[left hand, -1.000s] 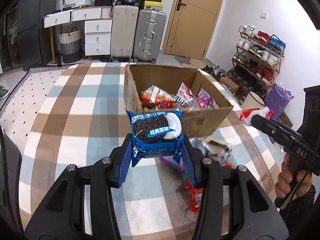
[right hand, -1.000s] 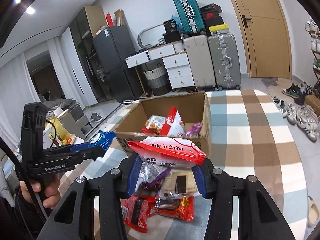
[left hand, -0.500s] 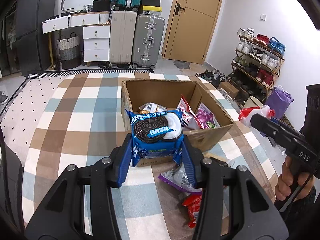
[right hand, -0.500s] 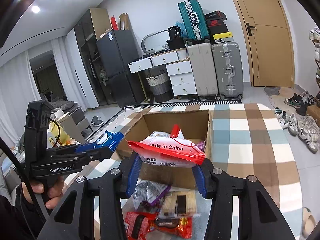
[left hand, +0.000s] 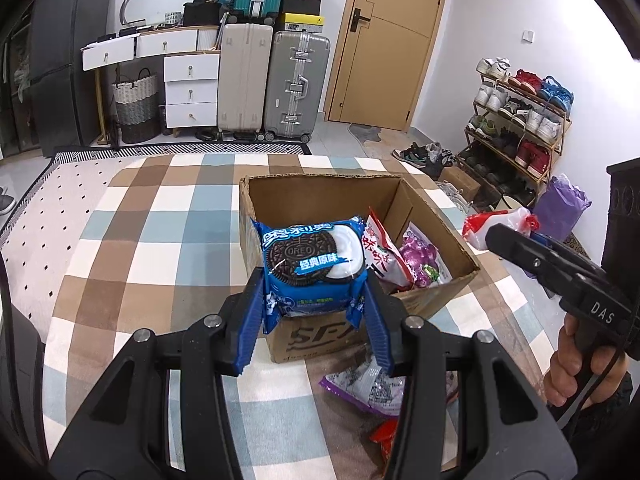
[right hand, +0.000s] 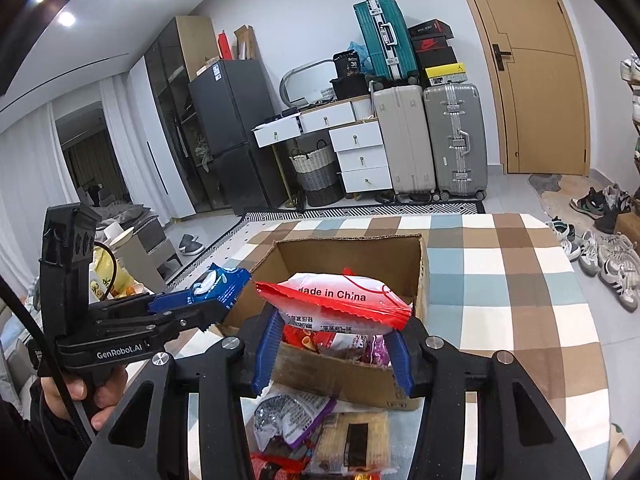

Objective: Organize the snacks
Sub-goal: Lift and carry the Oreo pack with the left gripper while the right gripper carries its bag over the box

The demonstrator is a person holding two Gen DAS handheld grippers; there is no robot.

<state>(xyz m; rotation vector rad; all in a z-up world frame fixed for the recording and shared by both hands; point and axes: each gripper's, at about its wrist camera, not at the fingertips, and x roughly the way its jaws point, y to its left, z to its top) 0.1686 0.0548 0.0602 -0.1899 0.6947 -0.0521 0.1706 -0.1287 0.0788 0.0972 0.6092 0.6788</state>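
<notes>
Your left gripper [left hand: 314,312] clamps the Oreo pack [left hand: 314,266]. Your right gripper [right hand: 334,350] pinches a red bag [right hand: 340,300]; the box [left hand: 436,236] sits at 12 o'clock.

The Oreo pack [left hand: 314,266] is blue, the bag [right hand: 336,300] red and white, the box [left hand: 436,236] brown, the cloth [left hand: 160,220] checked brown, blue and white.

A checked cloth [left hand: 152,216] in brown, blue and white covers the table. Against the far wall stand a beige suitcase [left hand: 244,80] and a silver suitcase [left hand: 296,84] side by side, with a teal suitcase [right hand: 382,38] on top. Left of them are white drawers [left hand: 190,94] and a woven basket [left hand: 136,106]. A wooden door [left hand: 394,40] is shut; a shoe rack [left hand: 516,120] lines the right wall. A dark fridge [right hand: 232,128] stands further left.
</notes>
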